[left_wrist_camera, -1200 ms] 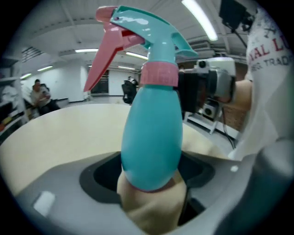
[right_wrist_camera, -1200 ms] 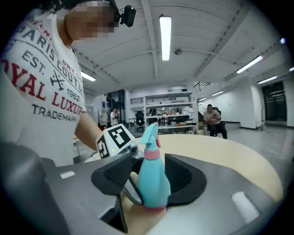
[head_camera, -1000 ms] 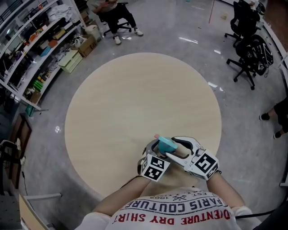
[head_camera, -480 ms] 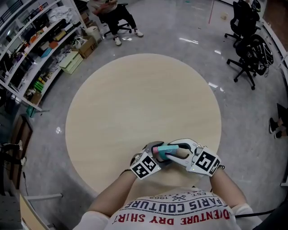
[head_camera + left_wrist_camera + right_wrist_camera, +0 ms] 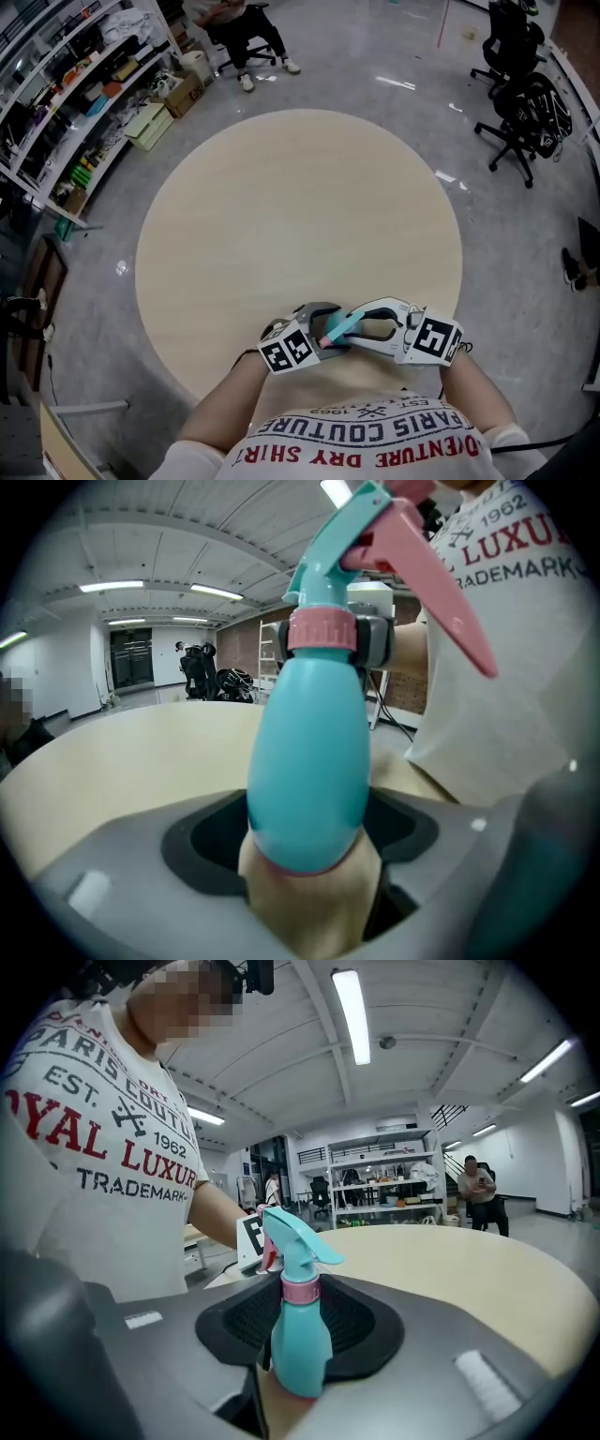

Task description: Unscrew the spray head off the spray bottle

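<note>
A teal spray bottle (image 5: 342, 325) with a pink collar (image 5: 322, 630) and pink trigger (image 5: 441, 583) is held low over the round table's near edge, between both grippers. My left gripper (image 5: 319, 337) is shut on the bottle's lower body (image 5: 309, 761), its base deep between the jaws. My right gripper (image 5: 361, 323) comes in from the right; its jaws are closing around the neck, and a grey finger (image 5: 370, 641) touches the collar. In the right gripper view the bottle (image 5: 300, 1344) stands between the jaws, its spray head (image 5: 295, 1232) on top.
The round beige table (image 5: 300, 206) stretches away from me. Office chairs (image 5: 516, 84) stand at the far right, shelves (image 5: 84, 94) full of items at the left. A seated person (image 5: 239, 28) is beyond the table. My own T-shirt (image 5: 366, 441) fills the bottom edge.
Both grippers have dropped closer to my body and the left one has slid left. The bottle now lies flatter between them, and the right jaws have narrowed around its neck.
</note>
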### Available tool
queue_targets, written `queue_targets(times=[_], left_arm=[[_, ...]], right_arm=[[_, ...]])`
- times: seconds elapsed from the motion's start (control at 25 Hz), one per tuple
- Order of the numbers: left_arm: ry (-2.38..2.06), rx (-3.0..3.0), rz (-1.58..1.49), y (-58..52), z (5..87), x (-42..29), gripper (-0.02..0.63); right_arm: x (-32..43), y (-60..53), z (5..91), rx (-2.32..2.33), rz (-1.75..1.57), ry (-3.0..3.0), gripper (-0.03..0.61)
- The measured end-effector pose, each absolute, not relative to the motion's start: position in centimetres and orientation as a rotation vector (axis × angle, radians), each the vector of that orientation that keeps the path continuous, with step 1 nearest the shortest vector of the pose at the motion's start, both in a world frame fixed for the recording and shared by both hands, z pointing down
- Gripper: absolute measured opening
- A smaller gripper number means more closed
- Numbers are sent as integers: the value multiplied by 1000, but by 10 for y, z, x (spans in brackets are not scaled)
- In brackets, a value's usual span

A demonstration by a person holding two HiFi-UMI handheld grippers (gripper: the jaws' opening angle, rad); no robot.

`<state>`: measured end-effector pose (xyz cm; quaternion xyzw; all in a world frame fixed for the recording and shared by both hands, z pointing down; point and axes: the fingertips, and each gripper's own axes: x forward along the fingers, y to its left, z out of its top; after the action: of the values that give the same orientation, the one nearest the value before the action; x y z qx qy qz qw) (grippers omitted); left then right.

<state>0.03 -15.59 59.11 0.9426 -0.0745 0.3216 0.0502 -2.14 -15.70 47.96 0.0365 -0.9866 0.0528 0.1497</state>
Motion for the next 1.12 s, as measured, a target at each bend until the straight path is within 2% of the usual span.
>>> queue_targets(times=[0.16,0.28,0.44,0.84,0.96,1.12], left_arm=[[-250,2856,972,-153,593,-1,377],[-215,2853,966,-145,595,1,377],[-283,2843,984,-147,593,-11,377],[-501,2772,971,-147,599,-45,377],[-533,2765,962,-143,600,-51,377],[-555,2767,933,-136,597,-54,377]], right_arm=[[-21,-155,481,106,106,-2807,130],[-20,-157,465,141,188,-2899,129],[-18,-161,428,194,295,-3013,129],[18,-166,304,327,294,-3219,129],[20,-173,330,354,410,-3065,129],[8,-182,417,381,723,-2797,130]])
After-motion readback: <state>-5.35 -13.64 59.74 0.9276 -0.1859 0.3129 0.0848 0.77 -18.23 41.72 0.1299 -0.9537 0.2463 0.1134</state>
